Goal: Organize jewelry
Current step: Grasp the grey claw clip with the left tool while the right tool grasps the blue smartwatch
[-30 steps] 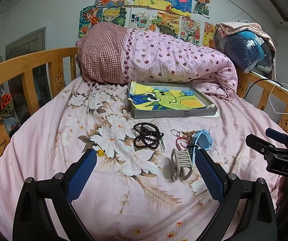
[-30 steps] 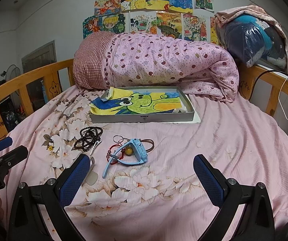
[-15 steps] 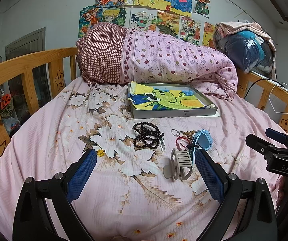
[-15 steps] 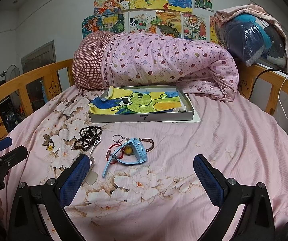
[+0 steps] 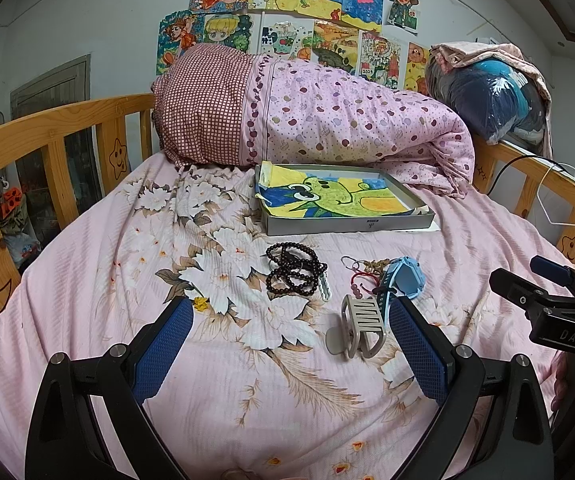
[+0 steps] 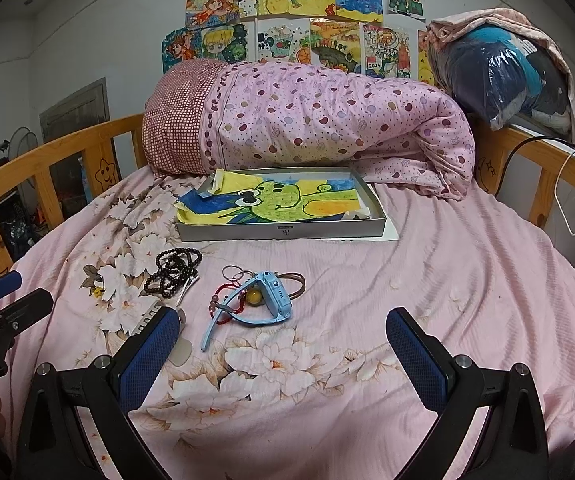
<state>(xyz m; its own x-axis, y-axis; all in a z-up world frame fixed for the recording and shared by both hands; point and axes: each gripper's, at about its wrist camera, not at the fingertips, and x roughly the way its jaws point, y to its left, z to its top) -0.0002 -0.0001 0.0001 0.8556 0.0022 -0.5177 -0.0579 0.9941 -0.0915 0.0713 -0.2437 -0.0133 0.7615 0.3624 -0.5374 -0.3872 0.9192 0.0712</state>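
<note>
hair clip (image 6: 149, 317) half hidden behind tongs

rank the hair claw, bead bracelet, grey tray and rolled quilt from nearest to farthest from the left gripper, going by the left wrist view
From the left gripper:
1. Hair claw, lying just inside the right finger.
2. Bead bracelet, farther up the bedsheet, near the middle.
3. Grey tray, beyond the beads, slightly to the right.
4. Rolled quilt, behind the tray against the wall.

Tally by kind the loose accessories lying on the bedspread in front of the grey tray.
Dark brown beaded bracelet bundle: 1
Light blue plastic wristwatch: 1
Beige plastic claw hair clip: 1
Red beaded cord with metal rings: 1
Total: 4
</note>
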